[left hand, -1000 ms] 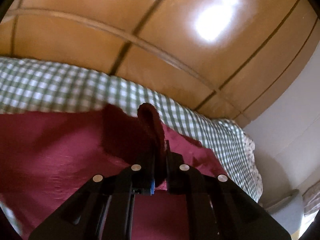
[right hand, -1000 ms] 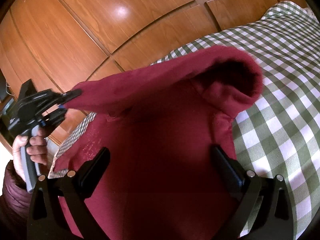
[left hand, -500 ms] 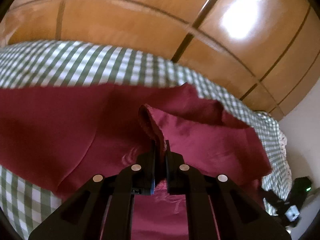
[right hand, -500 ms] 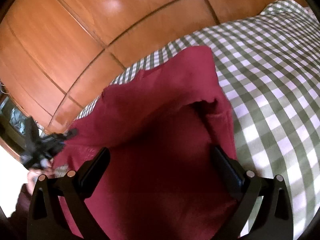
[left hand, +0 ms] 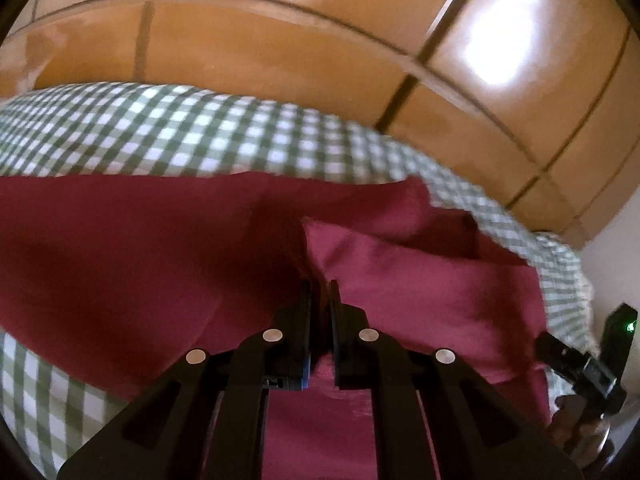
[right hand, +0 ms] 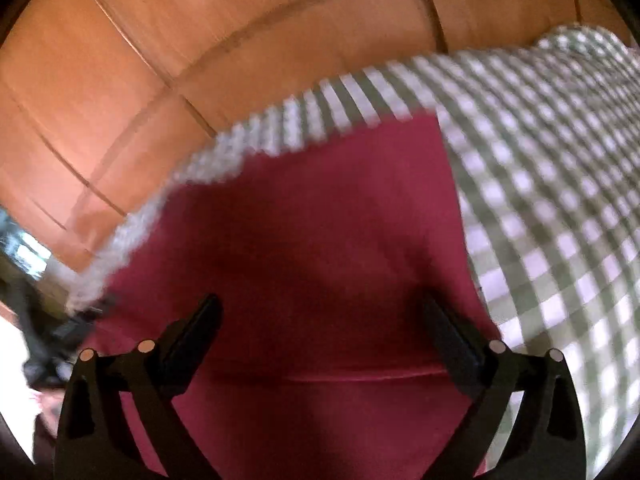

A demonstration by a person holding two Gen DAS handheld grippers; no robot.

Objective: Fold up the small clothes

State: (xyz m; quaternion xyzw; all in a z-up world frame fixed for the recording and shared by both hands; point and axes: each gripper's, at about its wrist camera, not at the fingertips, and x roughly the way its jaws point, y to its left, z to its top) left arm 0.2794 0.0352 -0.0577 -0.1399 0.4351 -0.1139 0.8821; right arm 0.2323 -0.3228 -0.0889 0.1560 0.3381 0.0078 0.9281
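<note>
Blur smears the bed [right hand: 560, 200]; left gripper [left hand: 320, 286] pinches the garment [left hand: 160, 248], its edge hidden between pads; right gripper [right hand: 320, 312] gapes.

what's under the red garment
The red garment lies on a green-and-white checked cloth, visible along its edges. What lies beneath the garment's middle is covered.

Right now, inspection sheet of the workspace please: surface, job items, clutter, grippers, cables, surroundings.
Surface: green-and-white checked sheet, soft bedding.
Job's things: one dark red garment spread on the sheet, a fold of it raised at the left jaws.
Clutter: nothing seen.
Grippers: left gripper shut on a pinch of the garment; right gripper open above the garment, nothing between its jaws.
Cables: nothing seen.
Surroundings: glossy wooden panelled wall behind the bed; pale wall at the right of the left wrist view.
</note>
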